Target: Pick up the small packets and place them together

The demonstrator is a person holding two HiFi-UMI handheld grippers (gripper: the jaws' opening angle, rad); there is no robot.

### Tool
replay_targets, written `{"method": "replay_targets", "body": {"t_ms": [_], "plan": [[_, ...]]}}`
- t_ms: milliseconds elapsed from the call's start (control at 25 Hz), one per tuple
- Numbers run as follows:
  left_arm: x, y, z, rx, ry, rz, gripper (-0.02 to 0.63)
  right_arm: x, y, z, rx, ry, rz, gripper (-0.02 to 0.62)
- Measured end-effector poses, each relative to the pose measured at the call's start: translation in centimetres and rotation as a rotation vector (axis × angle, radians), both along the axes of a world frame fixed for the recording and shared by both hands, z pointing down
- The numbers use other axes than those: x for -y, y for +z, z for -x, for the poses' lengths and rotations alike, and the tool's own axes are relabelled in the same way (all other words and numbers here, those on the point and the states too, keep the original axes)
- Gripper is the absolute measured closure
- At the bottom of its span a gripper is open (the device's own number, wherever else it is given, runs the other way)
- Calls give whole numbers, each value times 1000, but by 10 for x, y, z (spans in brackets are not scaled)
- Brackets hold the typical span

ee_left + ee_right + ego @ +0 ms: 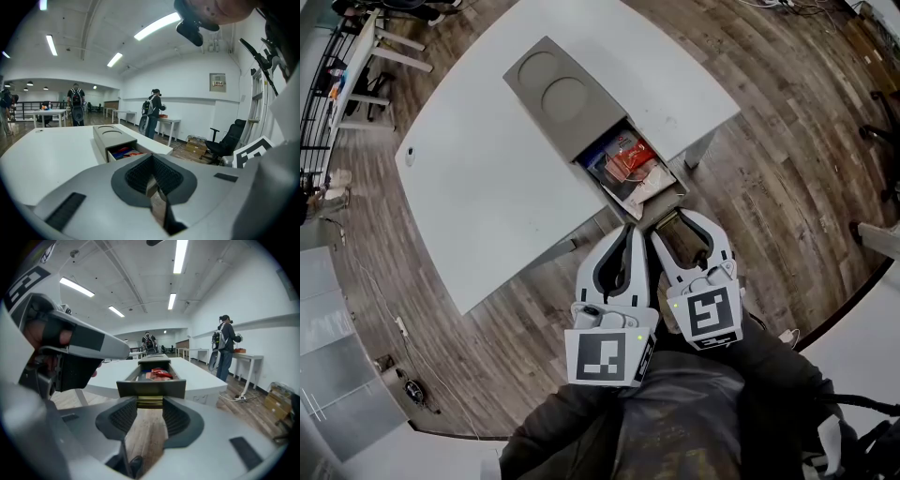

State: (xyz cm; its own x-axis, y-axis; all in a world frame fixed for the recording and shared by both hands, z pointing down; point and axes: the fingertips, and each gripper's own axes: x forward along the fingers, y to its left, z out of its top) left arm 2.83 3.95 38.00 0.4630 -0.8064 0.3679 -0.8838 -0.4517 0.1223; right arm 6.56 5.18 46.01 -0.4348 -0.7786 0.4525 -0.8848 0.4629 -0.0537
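Right gripper (149, 398) pinches handle (149, 404) of open drawer (150, 387), packets (159, 375) straight ahead inside; left gripper (153, 157) closed, empty

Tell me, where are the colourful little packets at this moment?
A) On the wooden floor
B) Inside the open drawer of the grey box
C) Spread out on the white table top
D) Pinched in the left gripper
B: the red and blue packets lie inside the open drawer of the grey box, which stands on the white table.
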Motion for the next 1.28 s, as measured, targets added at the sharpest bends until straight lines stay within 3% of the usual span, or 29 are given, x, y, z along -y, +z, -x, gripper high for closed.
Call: {"method": "replay_targets", "body": {"t_ms": [400,840,1080,1280], "plan": [[-10,4,-16,9,23,5,603,-17,12,-11,-4,3,12,419],[-10,18,-30,18,41,-7,603,-18,24,-21,72,6,-39,419],[-17,15,-41,20,63,-1,603,-29,13,-26,125,-11,-34,407],[-13,-5,-48,3,77,-31,603,-22,-22,-39,118,3,-103,407]]}}
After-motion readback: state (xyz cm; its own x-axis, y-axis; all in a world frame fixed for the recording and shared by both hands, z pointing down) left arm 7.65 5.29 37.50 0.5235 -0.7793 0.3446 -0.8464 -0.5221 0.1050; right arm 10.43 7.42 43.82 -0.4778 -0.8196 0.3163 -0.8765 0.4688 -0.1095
